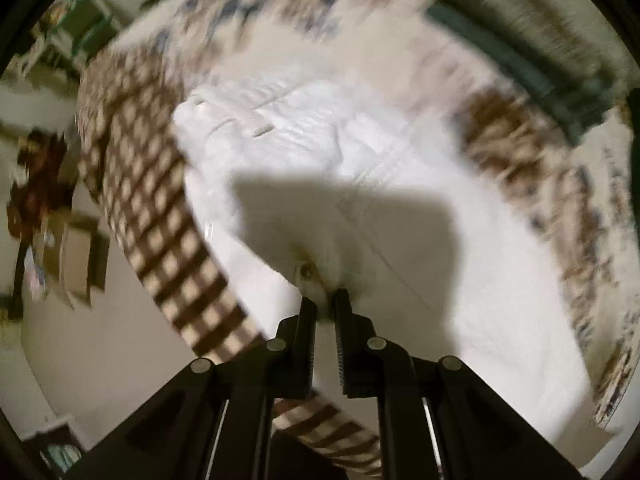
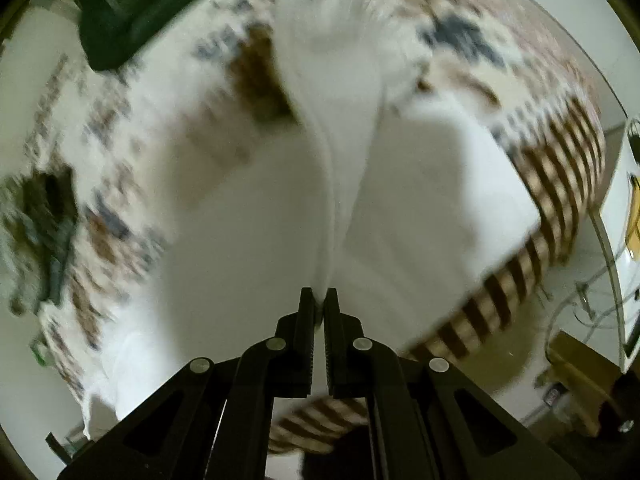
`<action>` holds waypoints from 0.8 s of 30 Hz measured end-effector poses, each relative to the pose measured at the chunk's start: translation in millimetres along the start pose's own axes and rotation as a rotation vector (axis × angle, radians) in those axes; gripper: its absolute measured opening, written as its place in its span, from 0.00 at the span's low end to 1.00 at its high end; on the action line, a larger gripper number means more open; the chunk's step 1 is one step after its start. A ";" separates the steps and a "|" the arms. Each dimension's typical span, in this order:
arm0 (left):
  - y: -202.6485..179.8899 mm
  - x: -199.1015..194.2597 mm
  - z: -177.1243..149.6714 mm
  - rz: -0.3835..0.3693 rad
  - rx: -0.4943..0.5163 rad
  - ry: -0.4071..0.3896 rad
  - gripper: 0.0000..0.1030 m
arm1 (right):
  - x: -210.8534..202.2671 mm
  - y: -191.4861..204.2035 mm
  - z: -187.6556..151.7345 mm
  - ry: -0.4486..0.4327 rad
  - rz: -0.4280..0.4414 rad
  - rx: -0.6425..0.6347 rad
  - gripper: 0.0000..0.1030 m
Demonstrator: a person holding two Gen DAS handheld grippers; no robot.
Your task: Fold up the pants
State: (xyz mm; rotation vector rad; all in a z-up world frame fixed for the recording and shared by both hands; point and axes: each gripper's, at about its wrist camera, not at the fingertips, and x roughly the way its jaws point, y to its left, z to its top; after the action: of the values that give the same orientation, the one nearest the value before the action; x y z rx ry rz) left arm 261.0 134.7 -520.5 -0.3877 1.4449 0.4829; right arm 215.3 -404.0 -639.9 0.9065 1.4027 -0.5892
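Observation:
White pants (image 1: 304,136) lie spread over a patterned bedspread (image 1: 144,184), waistband with belt loops toward the upper left in the left wrist view. My left gripper (image 1: 325,300) is shut on a bunched bit of the white cloth near a small metal button, lifting it off the bed. In the right wrist view the pants (image 2: 248,216) rise in a taut ridge to my right gripper (image 2: 319,300), which is shut on that pinched fold. Both views are blurred by motion.
The bedspread's brown checked border (image 2: 552,200) hangs over the bed edge. A dark green cloth (image 2: 132,4) lies at the far side of the bed. Pale floor (image 1: 92,344) lies beside the bed, with clutter and cables (image 2: 584,308) by a white appliance.

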 end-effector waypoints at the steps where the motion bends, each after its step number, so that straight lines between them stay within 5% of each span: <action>1: 2.8 10.8 -2.4 0.007 -0.007 0.007 0.09 | 10.2 -8.0 -7.7 0.022 -0.010 -0.005 0.04; 5: 5.6 33.1 -6.0 0.008 -0.047 0.018 0.11 | 44.3 -34.1 -22.8 0.128 -0.013 -0.021 0.13; 7: 3.3 25.3 -4.8 -0.006 -0.068 0.009 0.13 | 44.1 -50.5 -22.8 0.170 0.011 -0.002 0.39; 8: 3.8 22.0 -4.8 -0.014 -0.076 0.006 0.16 | 37.5 -60.0 -21.0 0.161 0.040 0.015 0.43; 10: 5.7 10.5 -5.5 -0.055 -0.099 -0.018 0.33 | 17.5 -80.7 -17.5 0.103 0.083 0.054 0.51; 12: 8.1 1.5 -5.1 -0.064 -0.117 -0.046 0.80 | -0.2 -101.1 -10.2 0.053 0.100 0.093 0.56; 14: 11.5 -0.9 -2.0 -0.071 -0.129 -0.070 0.88 | -13.2 -121.9 3.8 -0.004 0.088 0.161 0.57; 20: 37.7 23.3 13.0 -0.093 -0.251 -0.068 0.87 | -1.9 -175.1 27.2 -0.004 0.133 0.425 0.57; 22: 36.9 32.3 21.9 -0.112 -0.250 -0.060 0.69 | 4.3 -179.2 25.7 0.006 0.135 0.444 0.53; 23: 36.2 35.6 24.4 -0.137 -0.243 -0.059 0.37 | 7.2 -178.6 25.1 0.002 0.148 0.447 0.48; 24: 32.8 38.6 29.3 -0.161 -0.230 -0.054 0.27 | 8.9 -179.4 23.6 -0.003 0.156 0.442 0.28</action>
State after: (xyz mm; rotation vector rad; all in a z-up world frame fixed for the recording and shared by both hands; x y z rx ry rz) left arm 270.5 181.1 -555.0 -0.6646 1.2977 0.5259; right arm 84.2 -521.1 -683.5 1.3527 1.2035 -0.7964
